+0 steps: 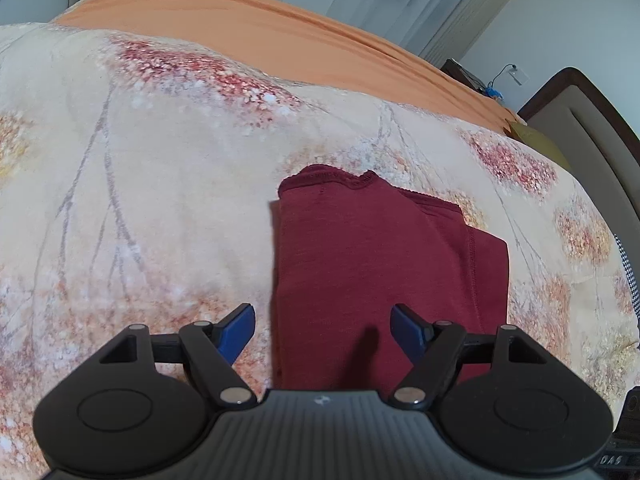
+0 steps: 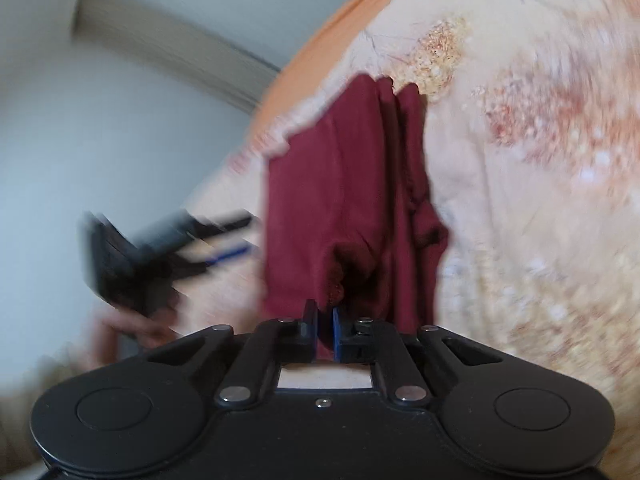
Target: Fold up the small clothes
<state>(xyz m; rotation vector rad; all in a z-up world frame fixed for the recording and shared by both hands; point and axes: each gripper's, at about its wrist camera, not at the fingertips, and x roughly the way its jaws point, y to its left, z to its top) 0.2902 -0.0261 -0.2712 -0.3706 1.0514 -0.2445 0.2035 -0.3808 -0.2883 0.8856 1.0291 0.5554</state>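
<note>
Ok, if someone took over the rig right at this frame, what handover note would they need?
Left claw: open, empty, hovering over the near edge of the dark red garment.
Right claw: shut on the garment's edge, cloth pinched between its pads.
The garment lies on the floral blanket, already folded into a narrow stack.
Left to do: finish the fold the right claw is carrying, release, smooth flat.

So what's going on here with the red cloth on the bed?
A person is folding a small dark red garment on a flowery blanket, using a hand-held gripper in each hand. The right gripper is shut on an edge of the cloth, which looks lifted and bunched there. The left gripper is open, over the garment's near end, holding nothing. The fold looks partly done.
</note>
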